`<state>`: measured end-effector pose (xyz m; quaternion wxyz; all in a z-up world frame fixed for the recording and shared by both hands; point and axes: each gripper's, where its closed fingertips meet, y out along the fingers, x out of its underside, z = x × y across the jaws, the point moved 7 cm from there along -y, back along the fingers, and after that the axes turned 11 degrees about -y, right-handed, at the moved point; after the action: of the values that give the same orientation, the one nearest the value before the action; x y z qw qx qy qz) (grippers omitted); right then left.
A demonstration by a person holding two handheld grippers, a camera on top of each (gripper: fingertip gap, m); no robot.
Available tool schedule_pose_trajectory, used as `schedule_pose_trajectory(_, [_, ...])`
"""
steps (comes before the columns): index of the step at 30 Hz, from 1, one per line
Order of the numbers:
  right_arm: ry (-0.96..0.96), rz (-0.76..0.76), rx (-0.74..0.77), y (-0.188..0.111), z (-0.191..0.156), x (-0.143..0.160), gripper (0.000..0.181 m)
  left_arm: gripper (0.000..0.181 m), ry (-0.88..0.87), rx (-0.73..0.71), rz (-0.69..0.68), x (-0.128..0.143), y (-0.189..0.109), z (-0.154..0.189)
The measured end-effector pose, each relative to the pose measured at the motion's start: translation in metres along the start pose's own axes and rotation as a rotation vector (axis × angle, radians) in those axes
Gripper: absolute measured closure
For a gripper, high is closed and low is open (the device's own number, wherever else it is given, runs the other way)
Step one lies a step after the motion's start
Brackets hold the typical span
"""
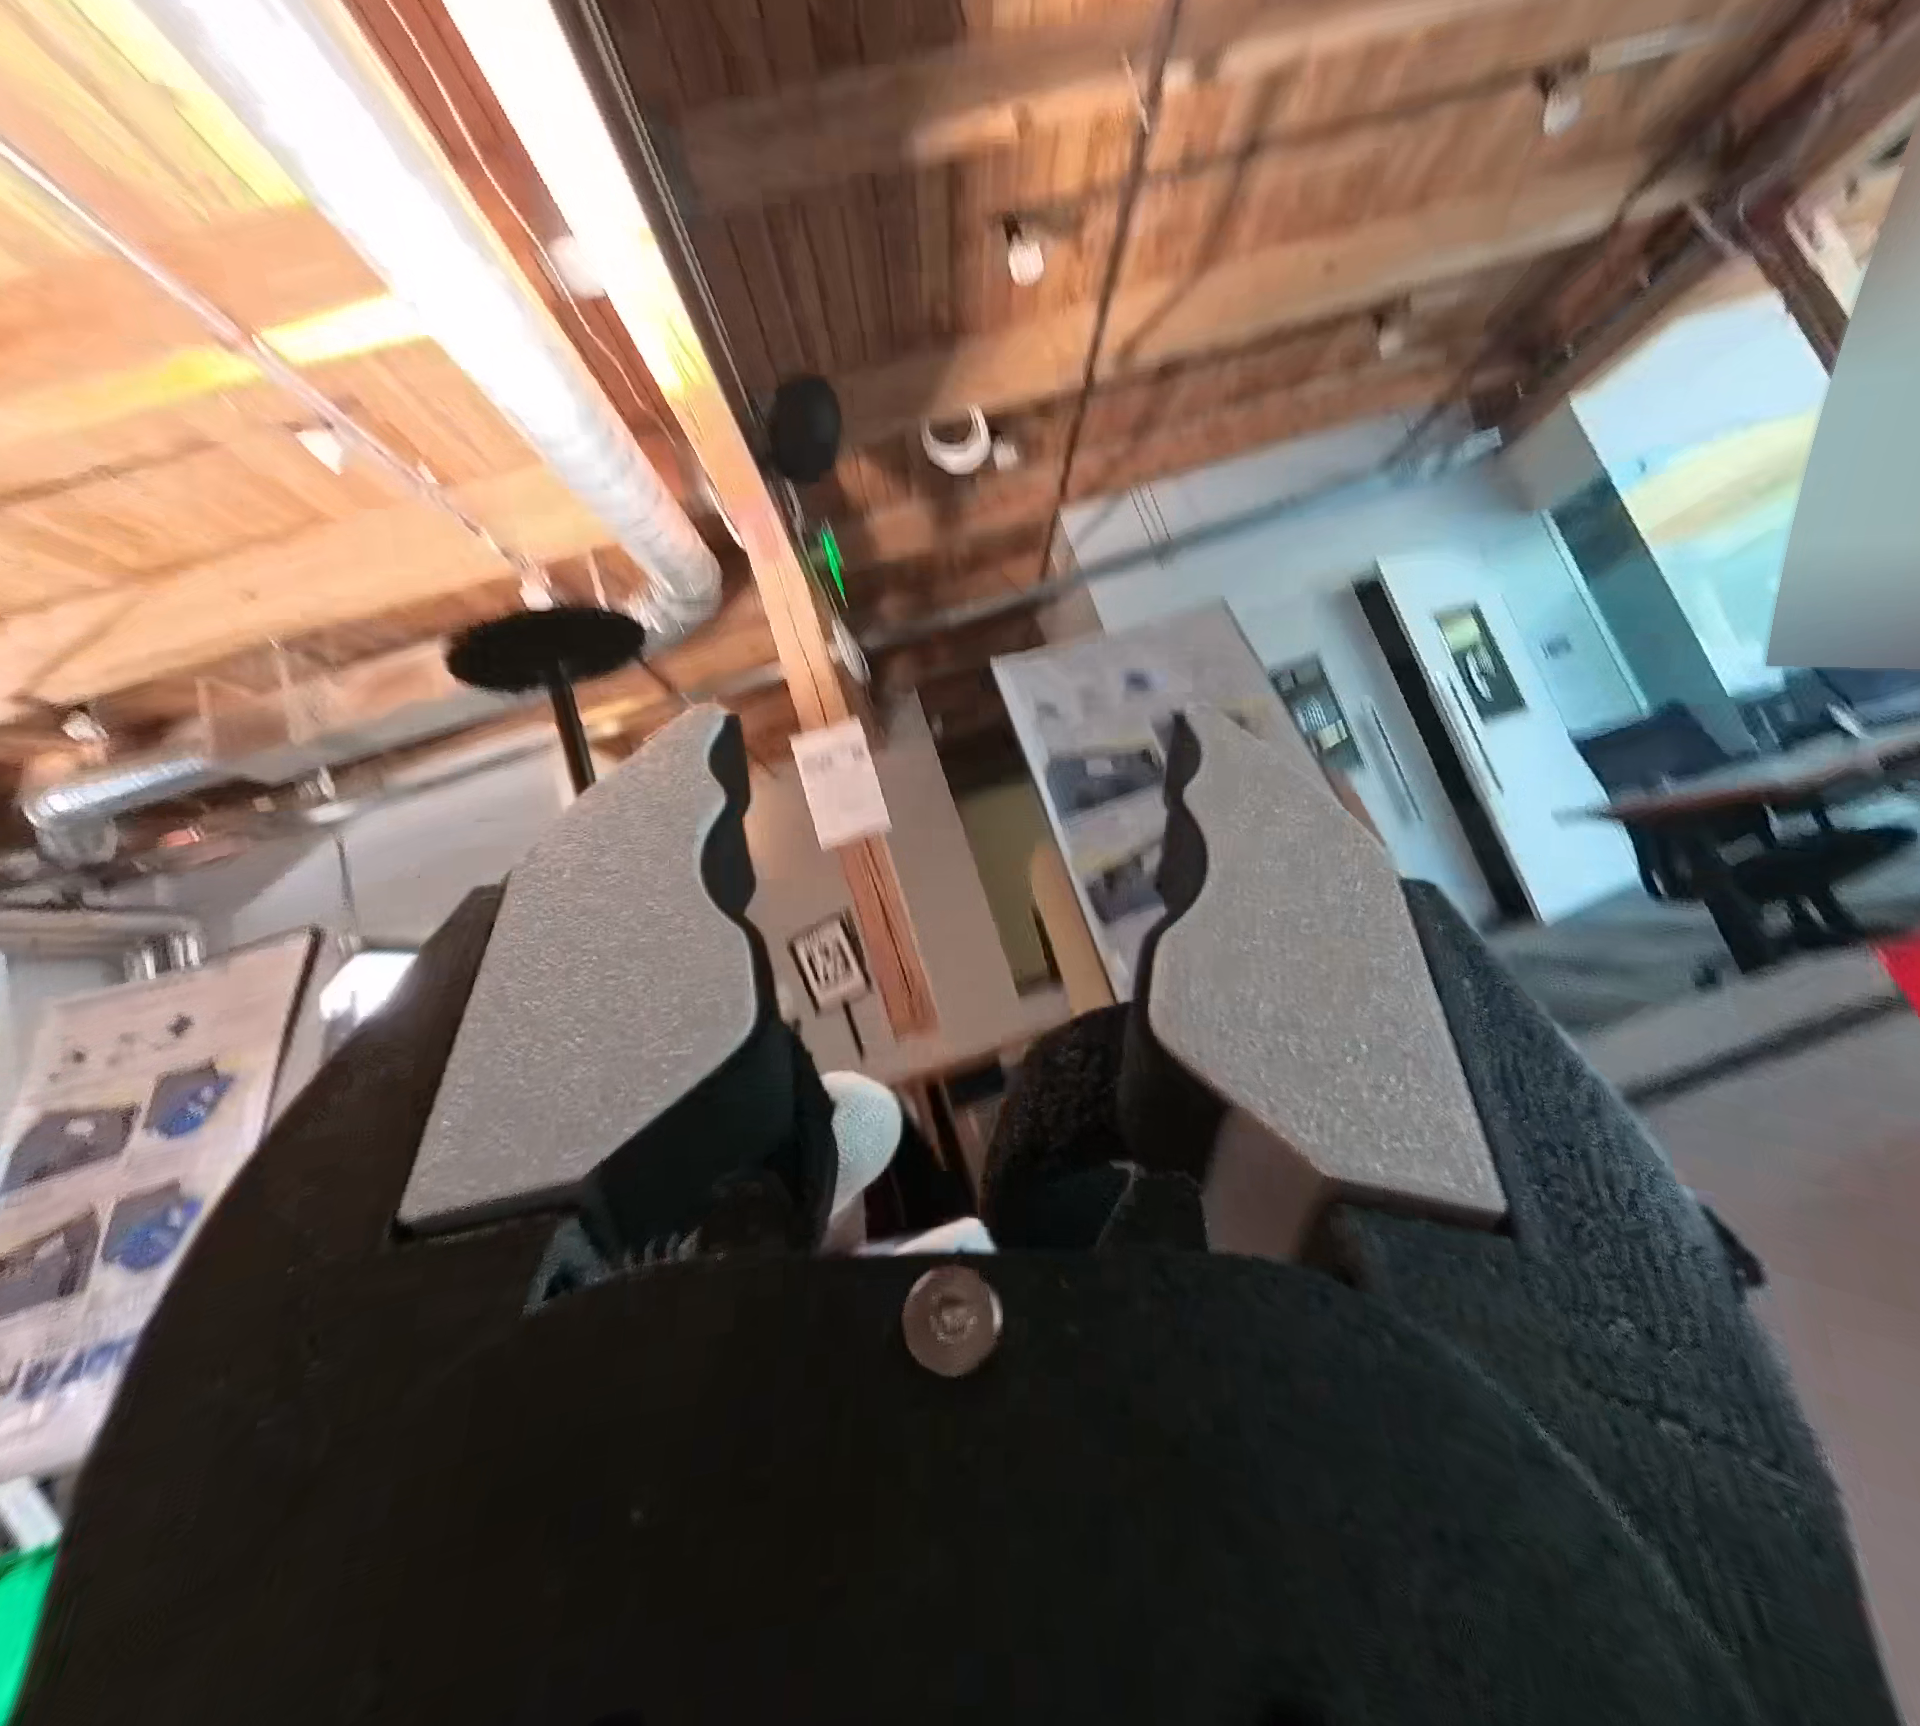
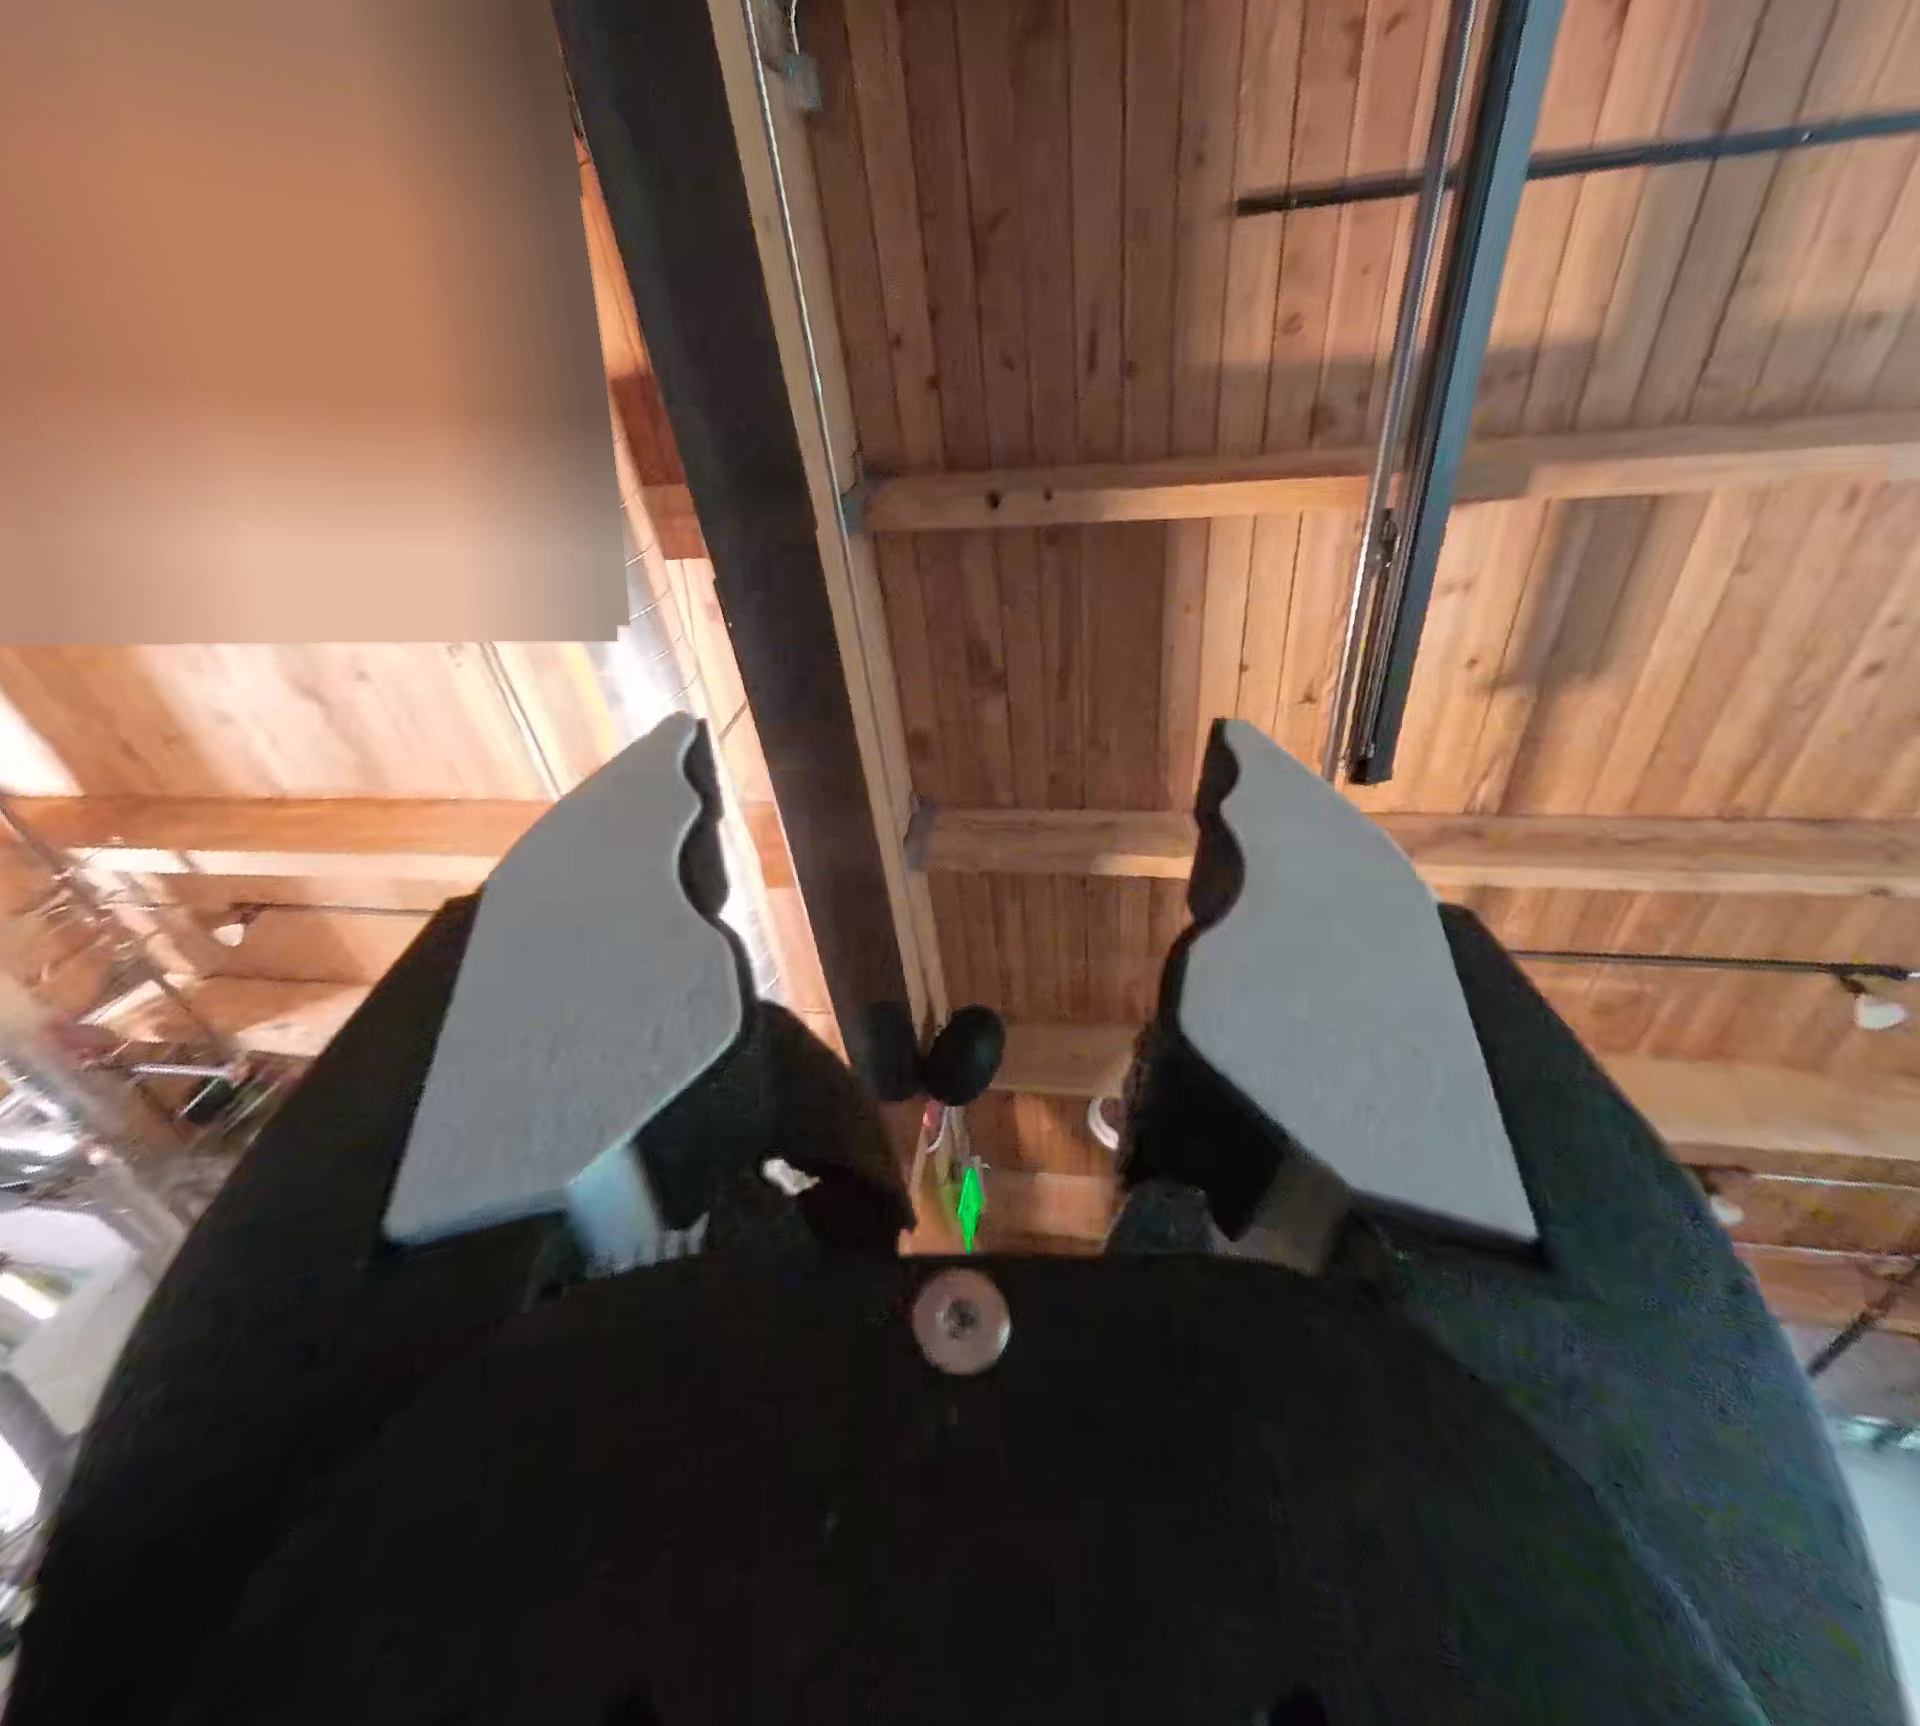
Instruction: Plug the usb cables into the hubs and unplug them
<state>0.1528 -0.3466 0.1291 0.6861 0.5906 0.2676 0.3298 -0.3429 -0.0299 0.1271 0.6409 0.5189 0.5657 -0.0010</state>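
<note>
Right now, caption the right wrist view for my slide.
Open, empty right gripper tilted up at a wood-plank ceiling; no cables or hubs visible.

A duct (image 1: 582, 429) runs down the upper left; a table (image 1: 1756, 793) sits at right, below the ceiling (image 2: 1091, 326).

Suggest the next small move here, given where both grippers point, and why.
Probably tilt both grippers down toward the work surface. The left gripper and right gripper have open, empty jaws and face the wooden ceiling; no cable or hub is in either view.
</note>
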Motion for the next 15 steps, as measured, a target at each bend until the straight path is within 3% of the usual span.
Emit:
schedule_pose_trajectory(4, [-0.035,0.059,0.035,0.001,0.001,-0.019,0.105,0.11,-0.013,-0.031,-0.294,0.036,-0.001,-0.022])
schedule_pose_trajectory(8, [-0.055,0.079,0.015,0.002,-0.002,-0.029,0.116,0.116,-0.089,-0.044,-0.801,0.113,-0.008,-0.042])
schedule_pose_trajectory(12, [-0.063,0.082,0.027,0.0,-0.002,-0.03,0.12,0.146,-0.201,-0.125,-1.337,0.189,-0.033,-0.061])
schedule_pose_trajectory(15, [-0.034,0.084,0.029,-0.001,-0.002,-0.03,0.123,0.146,-0.355,-0.097,-1.533,0.225,-0.043,-0.062])
